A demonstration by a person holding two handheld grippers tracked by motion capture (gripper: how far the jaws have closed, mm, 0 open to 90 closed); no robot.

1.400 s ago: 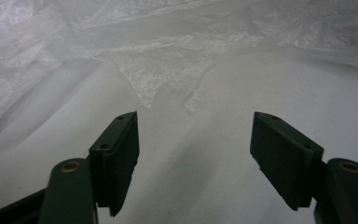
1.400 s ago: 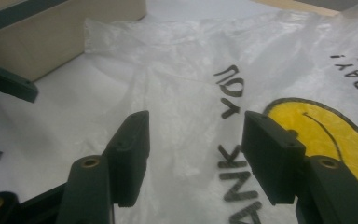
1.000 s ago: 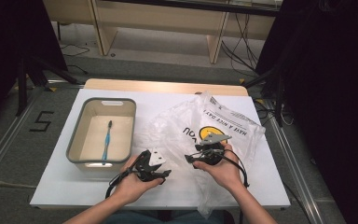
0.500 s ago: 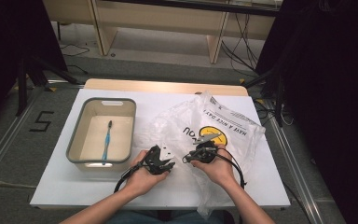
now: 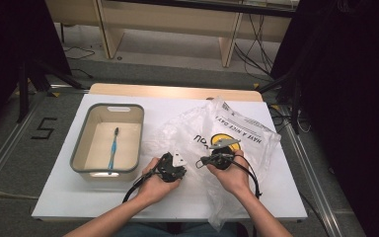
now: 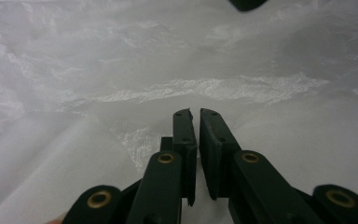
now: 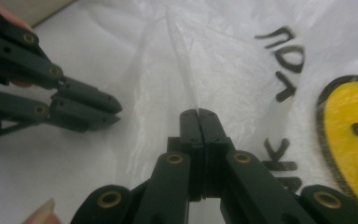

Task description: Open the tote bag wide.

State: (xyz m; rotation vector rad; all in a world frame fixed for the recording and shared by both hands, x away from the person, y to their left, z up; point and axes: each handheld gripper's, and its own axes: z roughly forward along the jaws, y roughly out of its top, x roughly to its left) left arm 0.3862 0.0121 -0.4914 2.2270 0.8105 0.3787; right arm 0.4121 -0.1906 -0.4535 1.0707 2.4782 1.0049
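White table [image 5: 69, 197] carries a grey-rimmed tub [image 5: 79, 150] at left, with a blue toothbrush [image 5: 112, 148] lying inside. A crumpled clear plastic bag [image 5: 246, 133], printed with a yellow smiley face [image 7: 349, 135], lies spread across the centre and right. Right tool [image 7: 198, 114]: jaws pressed together, pinching a raised fold of the bag film. Left tool [image 6: 195, 114]: jaws nearly closed with a narrow gap, tips on the film; appears to grip nothing, though the view is poor. The two tools sit near each other, apart.
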